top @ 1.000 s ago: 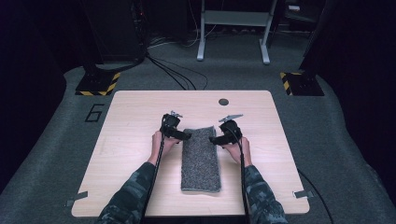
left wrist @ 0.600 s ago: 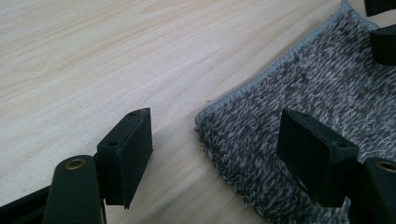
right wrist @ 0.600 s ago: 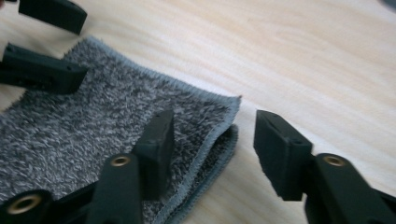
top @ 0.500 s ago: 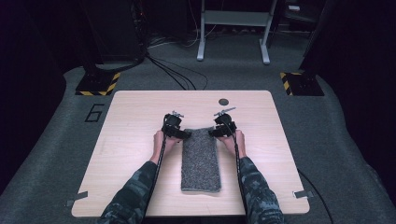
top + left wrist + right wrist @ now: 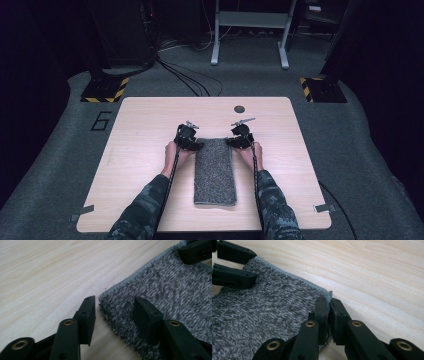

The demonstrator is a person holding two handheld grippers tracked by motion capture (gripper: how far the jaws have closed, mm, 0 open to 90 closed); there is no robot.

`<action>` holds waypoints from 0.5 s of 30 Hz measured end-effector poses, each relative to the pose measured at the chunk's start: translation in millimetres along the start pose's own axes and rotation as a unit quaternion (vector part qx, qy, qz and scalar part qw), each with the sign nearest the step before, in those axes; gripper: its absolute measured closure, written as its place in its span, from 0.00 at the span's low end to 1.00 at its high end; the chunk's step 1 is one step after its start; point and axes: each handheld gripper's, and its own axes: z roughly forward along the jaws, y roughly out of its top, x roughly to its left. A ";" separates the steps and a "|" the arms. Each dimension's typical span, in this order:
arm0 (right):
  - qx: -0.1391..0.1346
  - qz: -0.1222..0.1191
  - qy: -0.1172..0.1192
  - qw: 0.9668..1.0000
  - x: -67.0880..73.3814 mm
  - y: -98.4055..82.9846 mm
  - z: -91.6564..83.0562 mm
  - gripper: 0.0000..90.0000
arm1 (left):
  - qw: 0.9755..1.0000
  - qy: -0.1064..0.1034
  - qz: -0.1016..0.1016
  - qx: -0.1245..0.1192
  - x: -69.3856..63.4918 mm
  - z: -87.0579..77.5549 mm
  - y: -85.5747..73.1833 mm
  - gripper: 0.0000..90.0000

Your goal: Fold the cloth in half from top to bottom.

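Observation:
A grey knitted towel lies folded in a long strip on the wooden table. My left gripper is at its far left corner. In the left gripper view the jaws straddle that corner of the towel, one on bare wood and one on the pile. They have just been closing but stand apart, not pressing. My right gripper is at the far right corner. Its jaws have just closed and pinch the hem of the towel.
A small dark round disc sits in the table near its far edge. Bare wood stretches on both sides of the towel. Yellow-and-black striped bases and cables lie on the floor beyond the table.
My right gripper has shifted a little inward to the towel's far right corner. The left hand has stayed at the far left corner.

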 end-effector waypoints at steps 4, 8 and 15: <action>0.003 -0.005 -0.009 1.000 3.4 0.2 -0.1 0.96 | 1.000 -0.006 0.000 0.001 -2.8 0.1 0.6 0.74; 0.001 -0.003 -0.015 1.000 5.1 -0.3 -0.1 0.97 | 1.000 -0.019 -0.010 -0.007 -2.3 -0.1 -2.1 0.87; -0.015 0.002 -0.017 1.000 8.9 -6.4 -6.1 0.98 | 0.999 -0.014 -0.005 -0.044 -7.0 -3.8 -11.9 0.93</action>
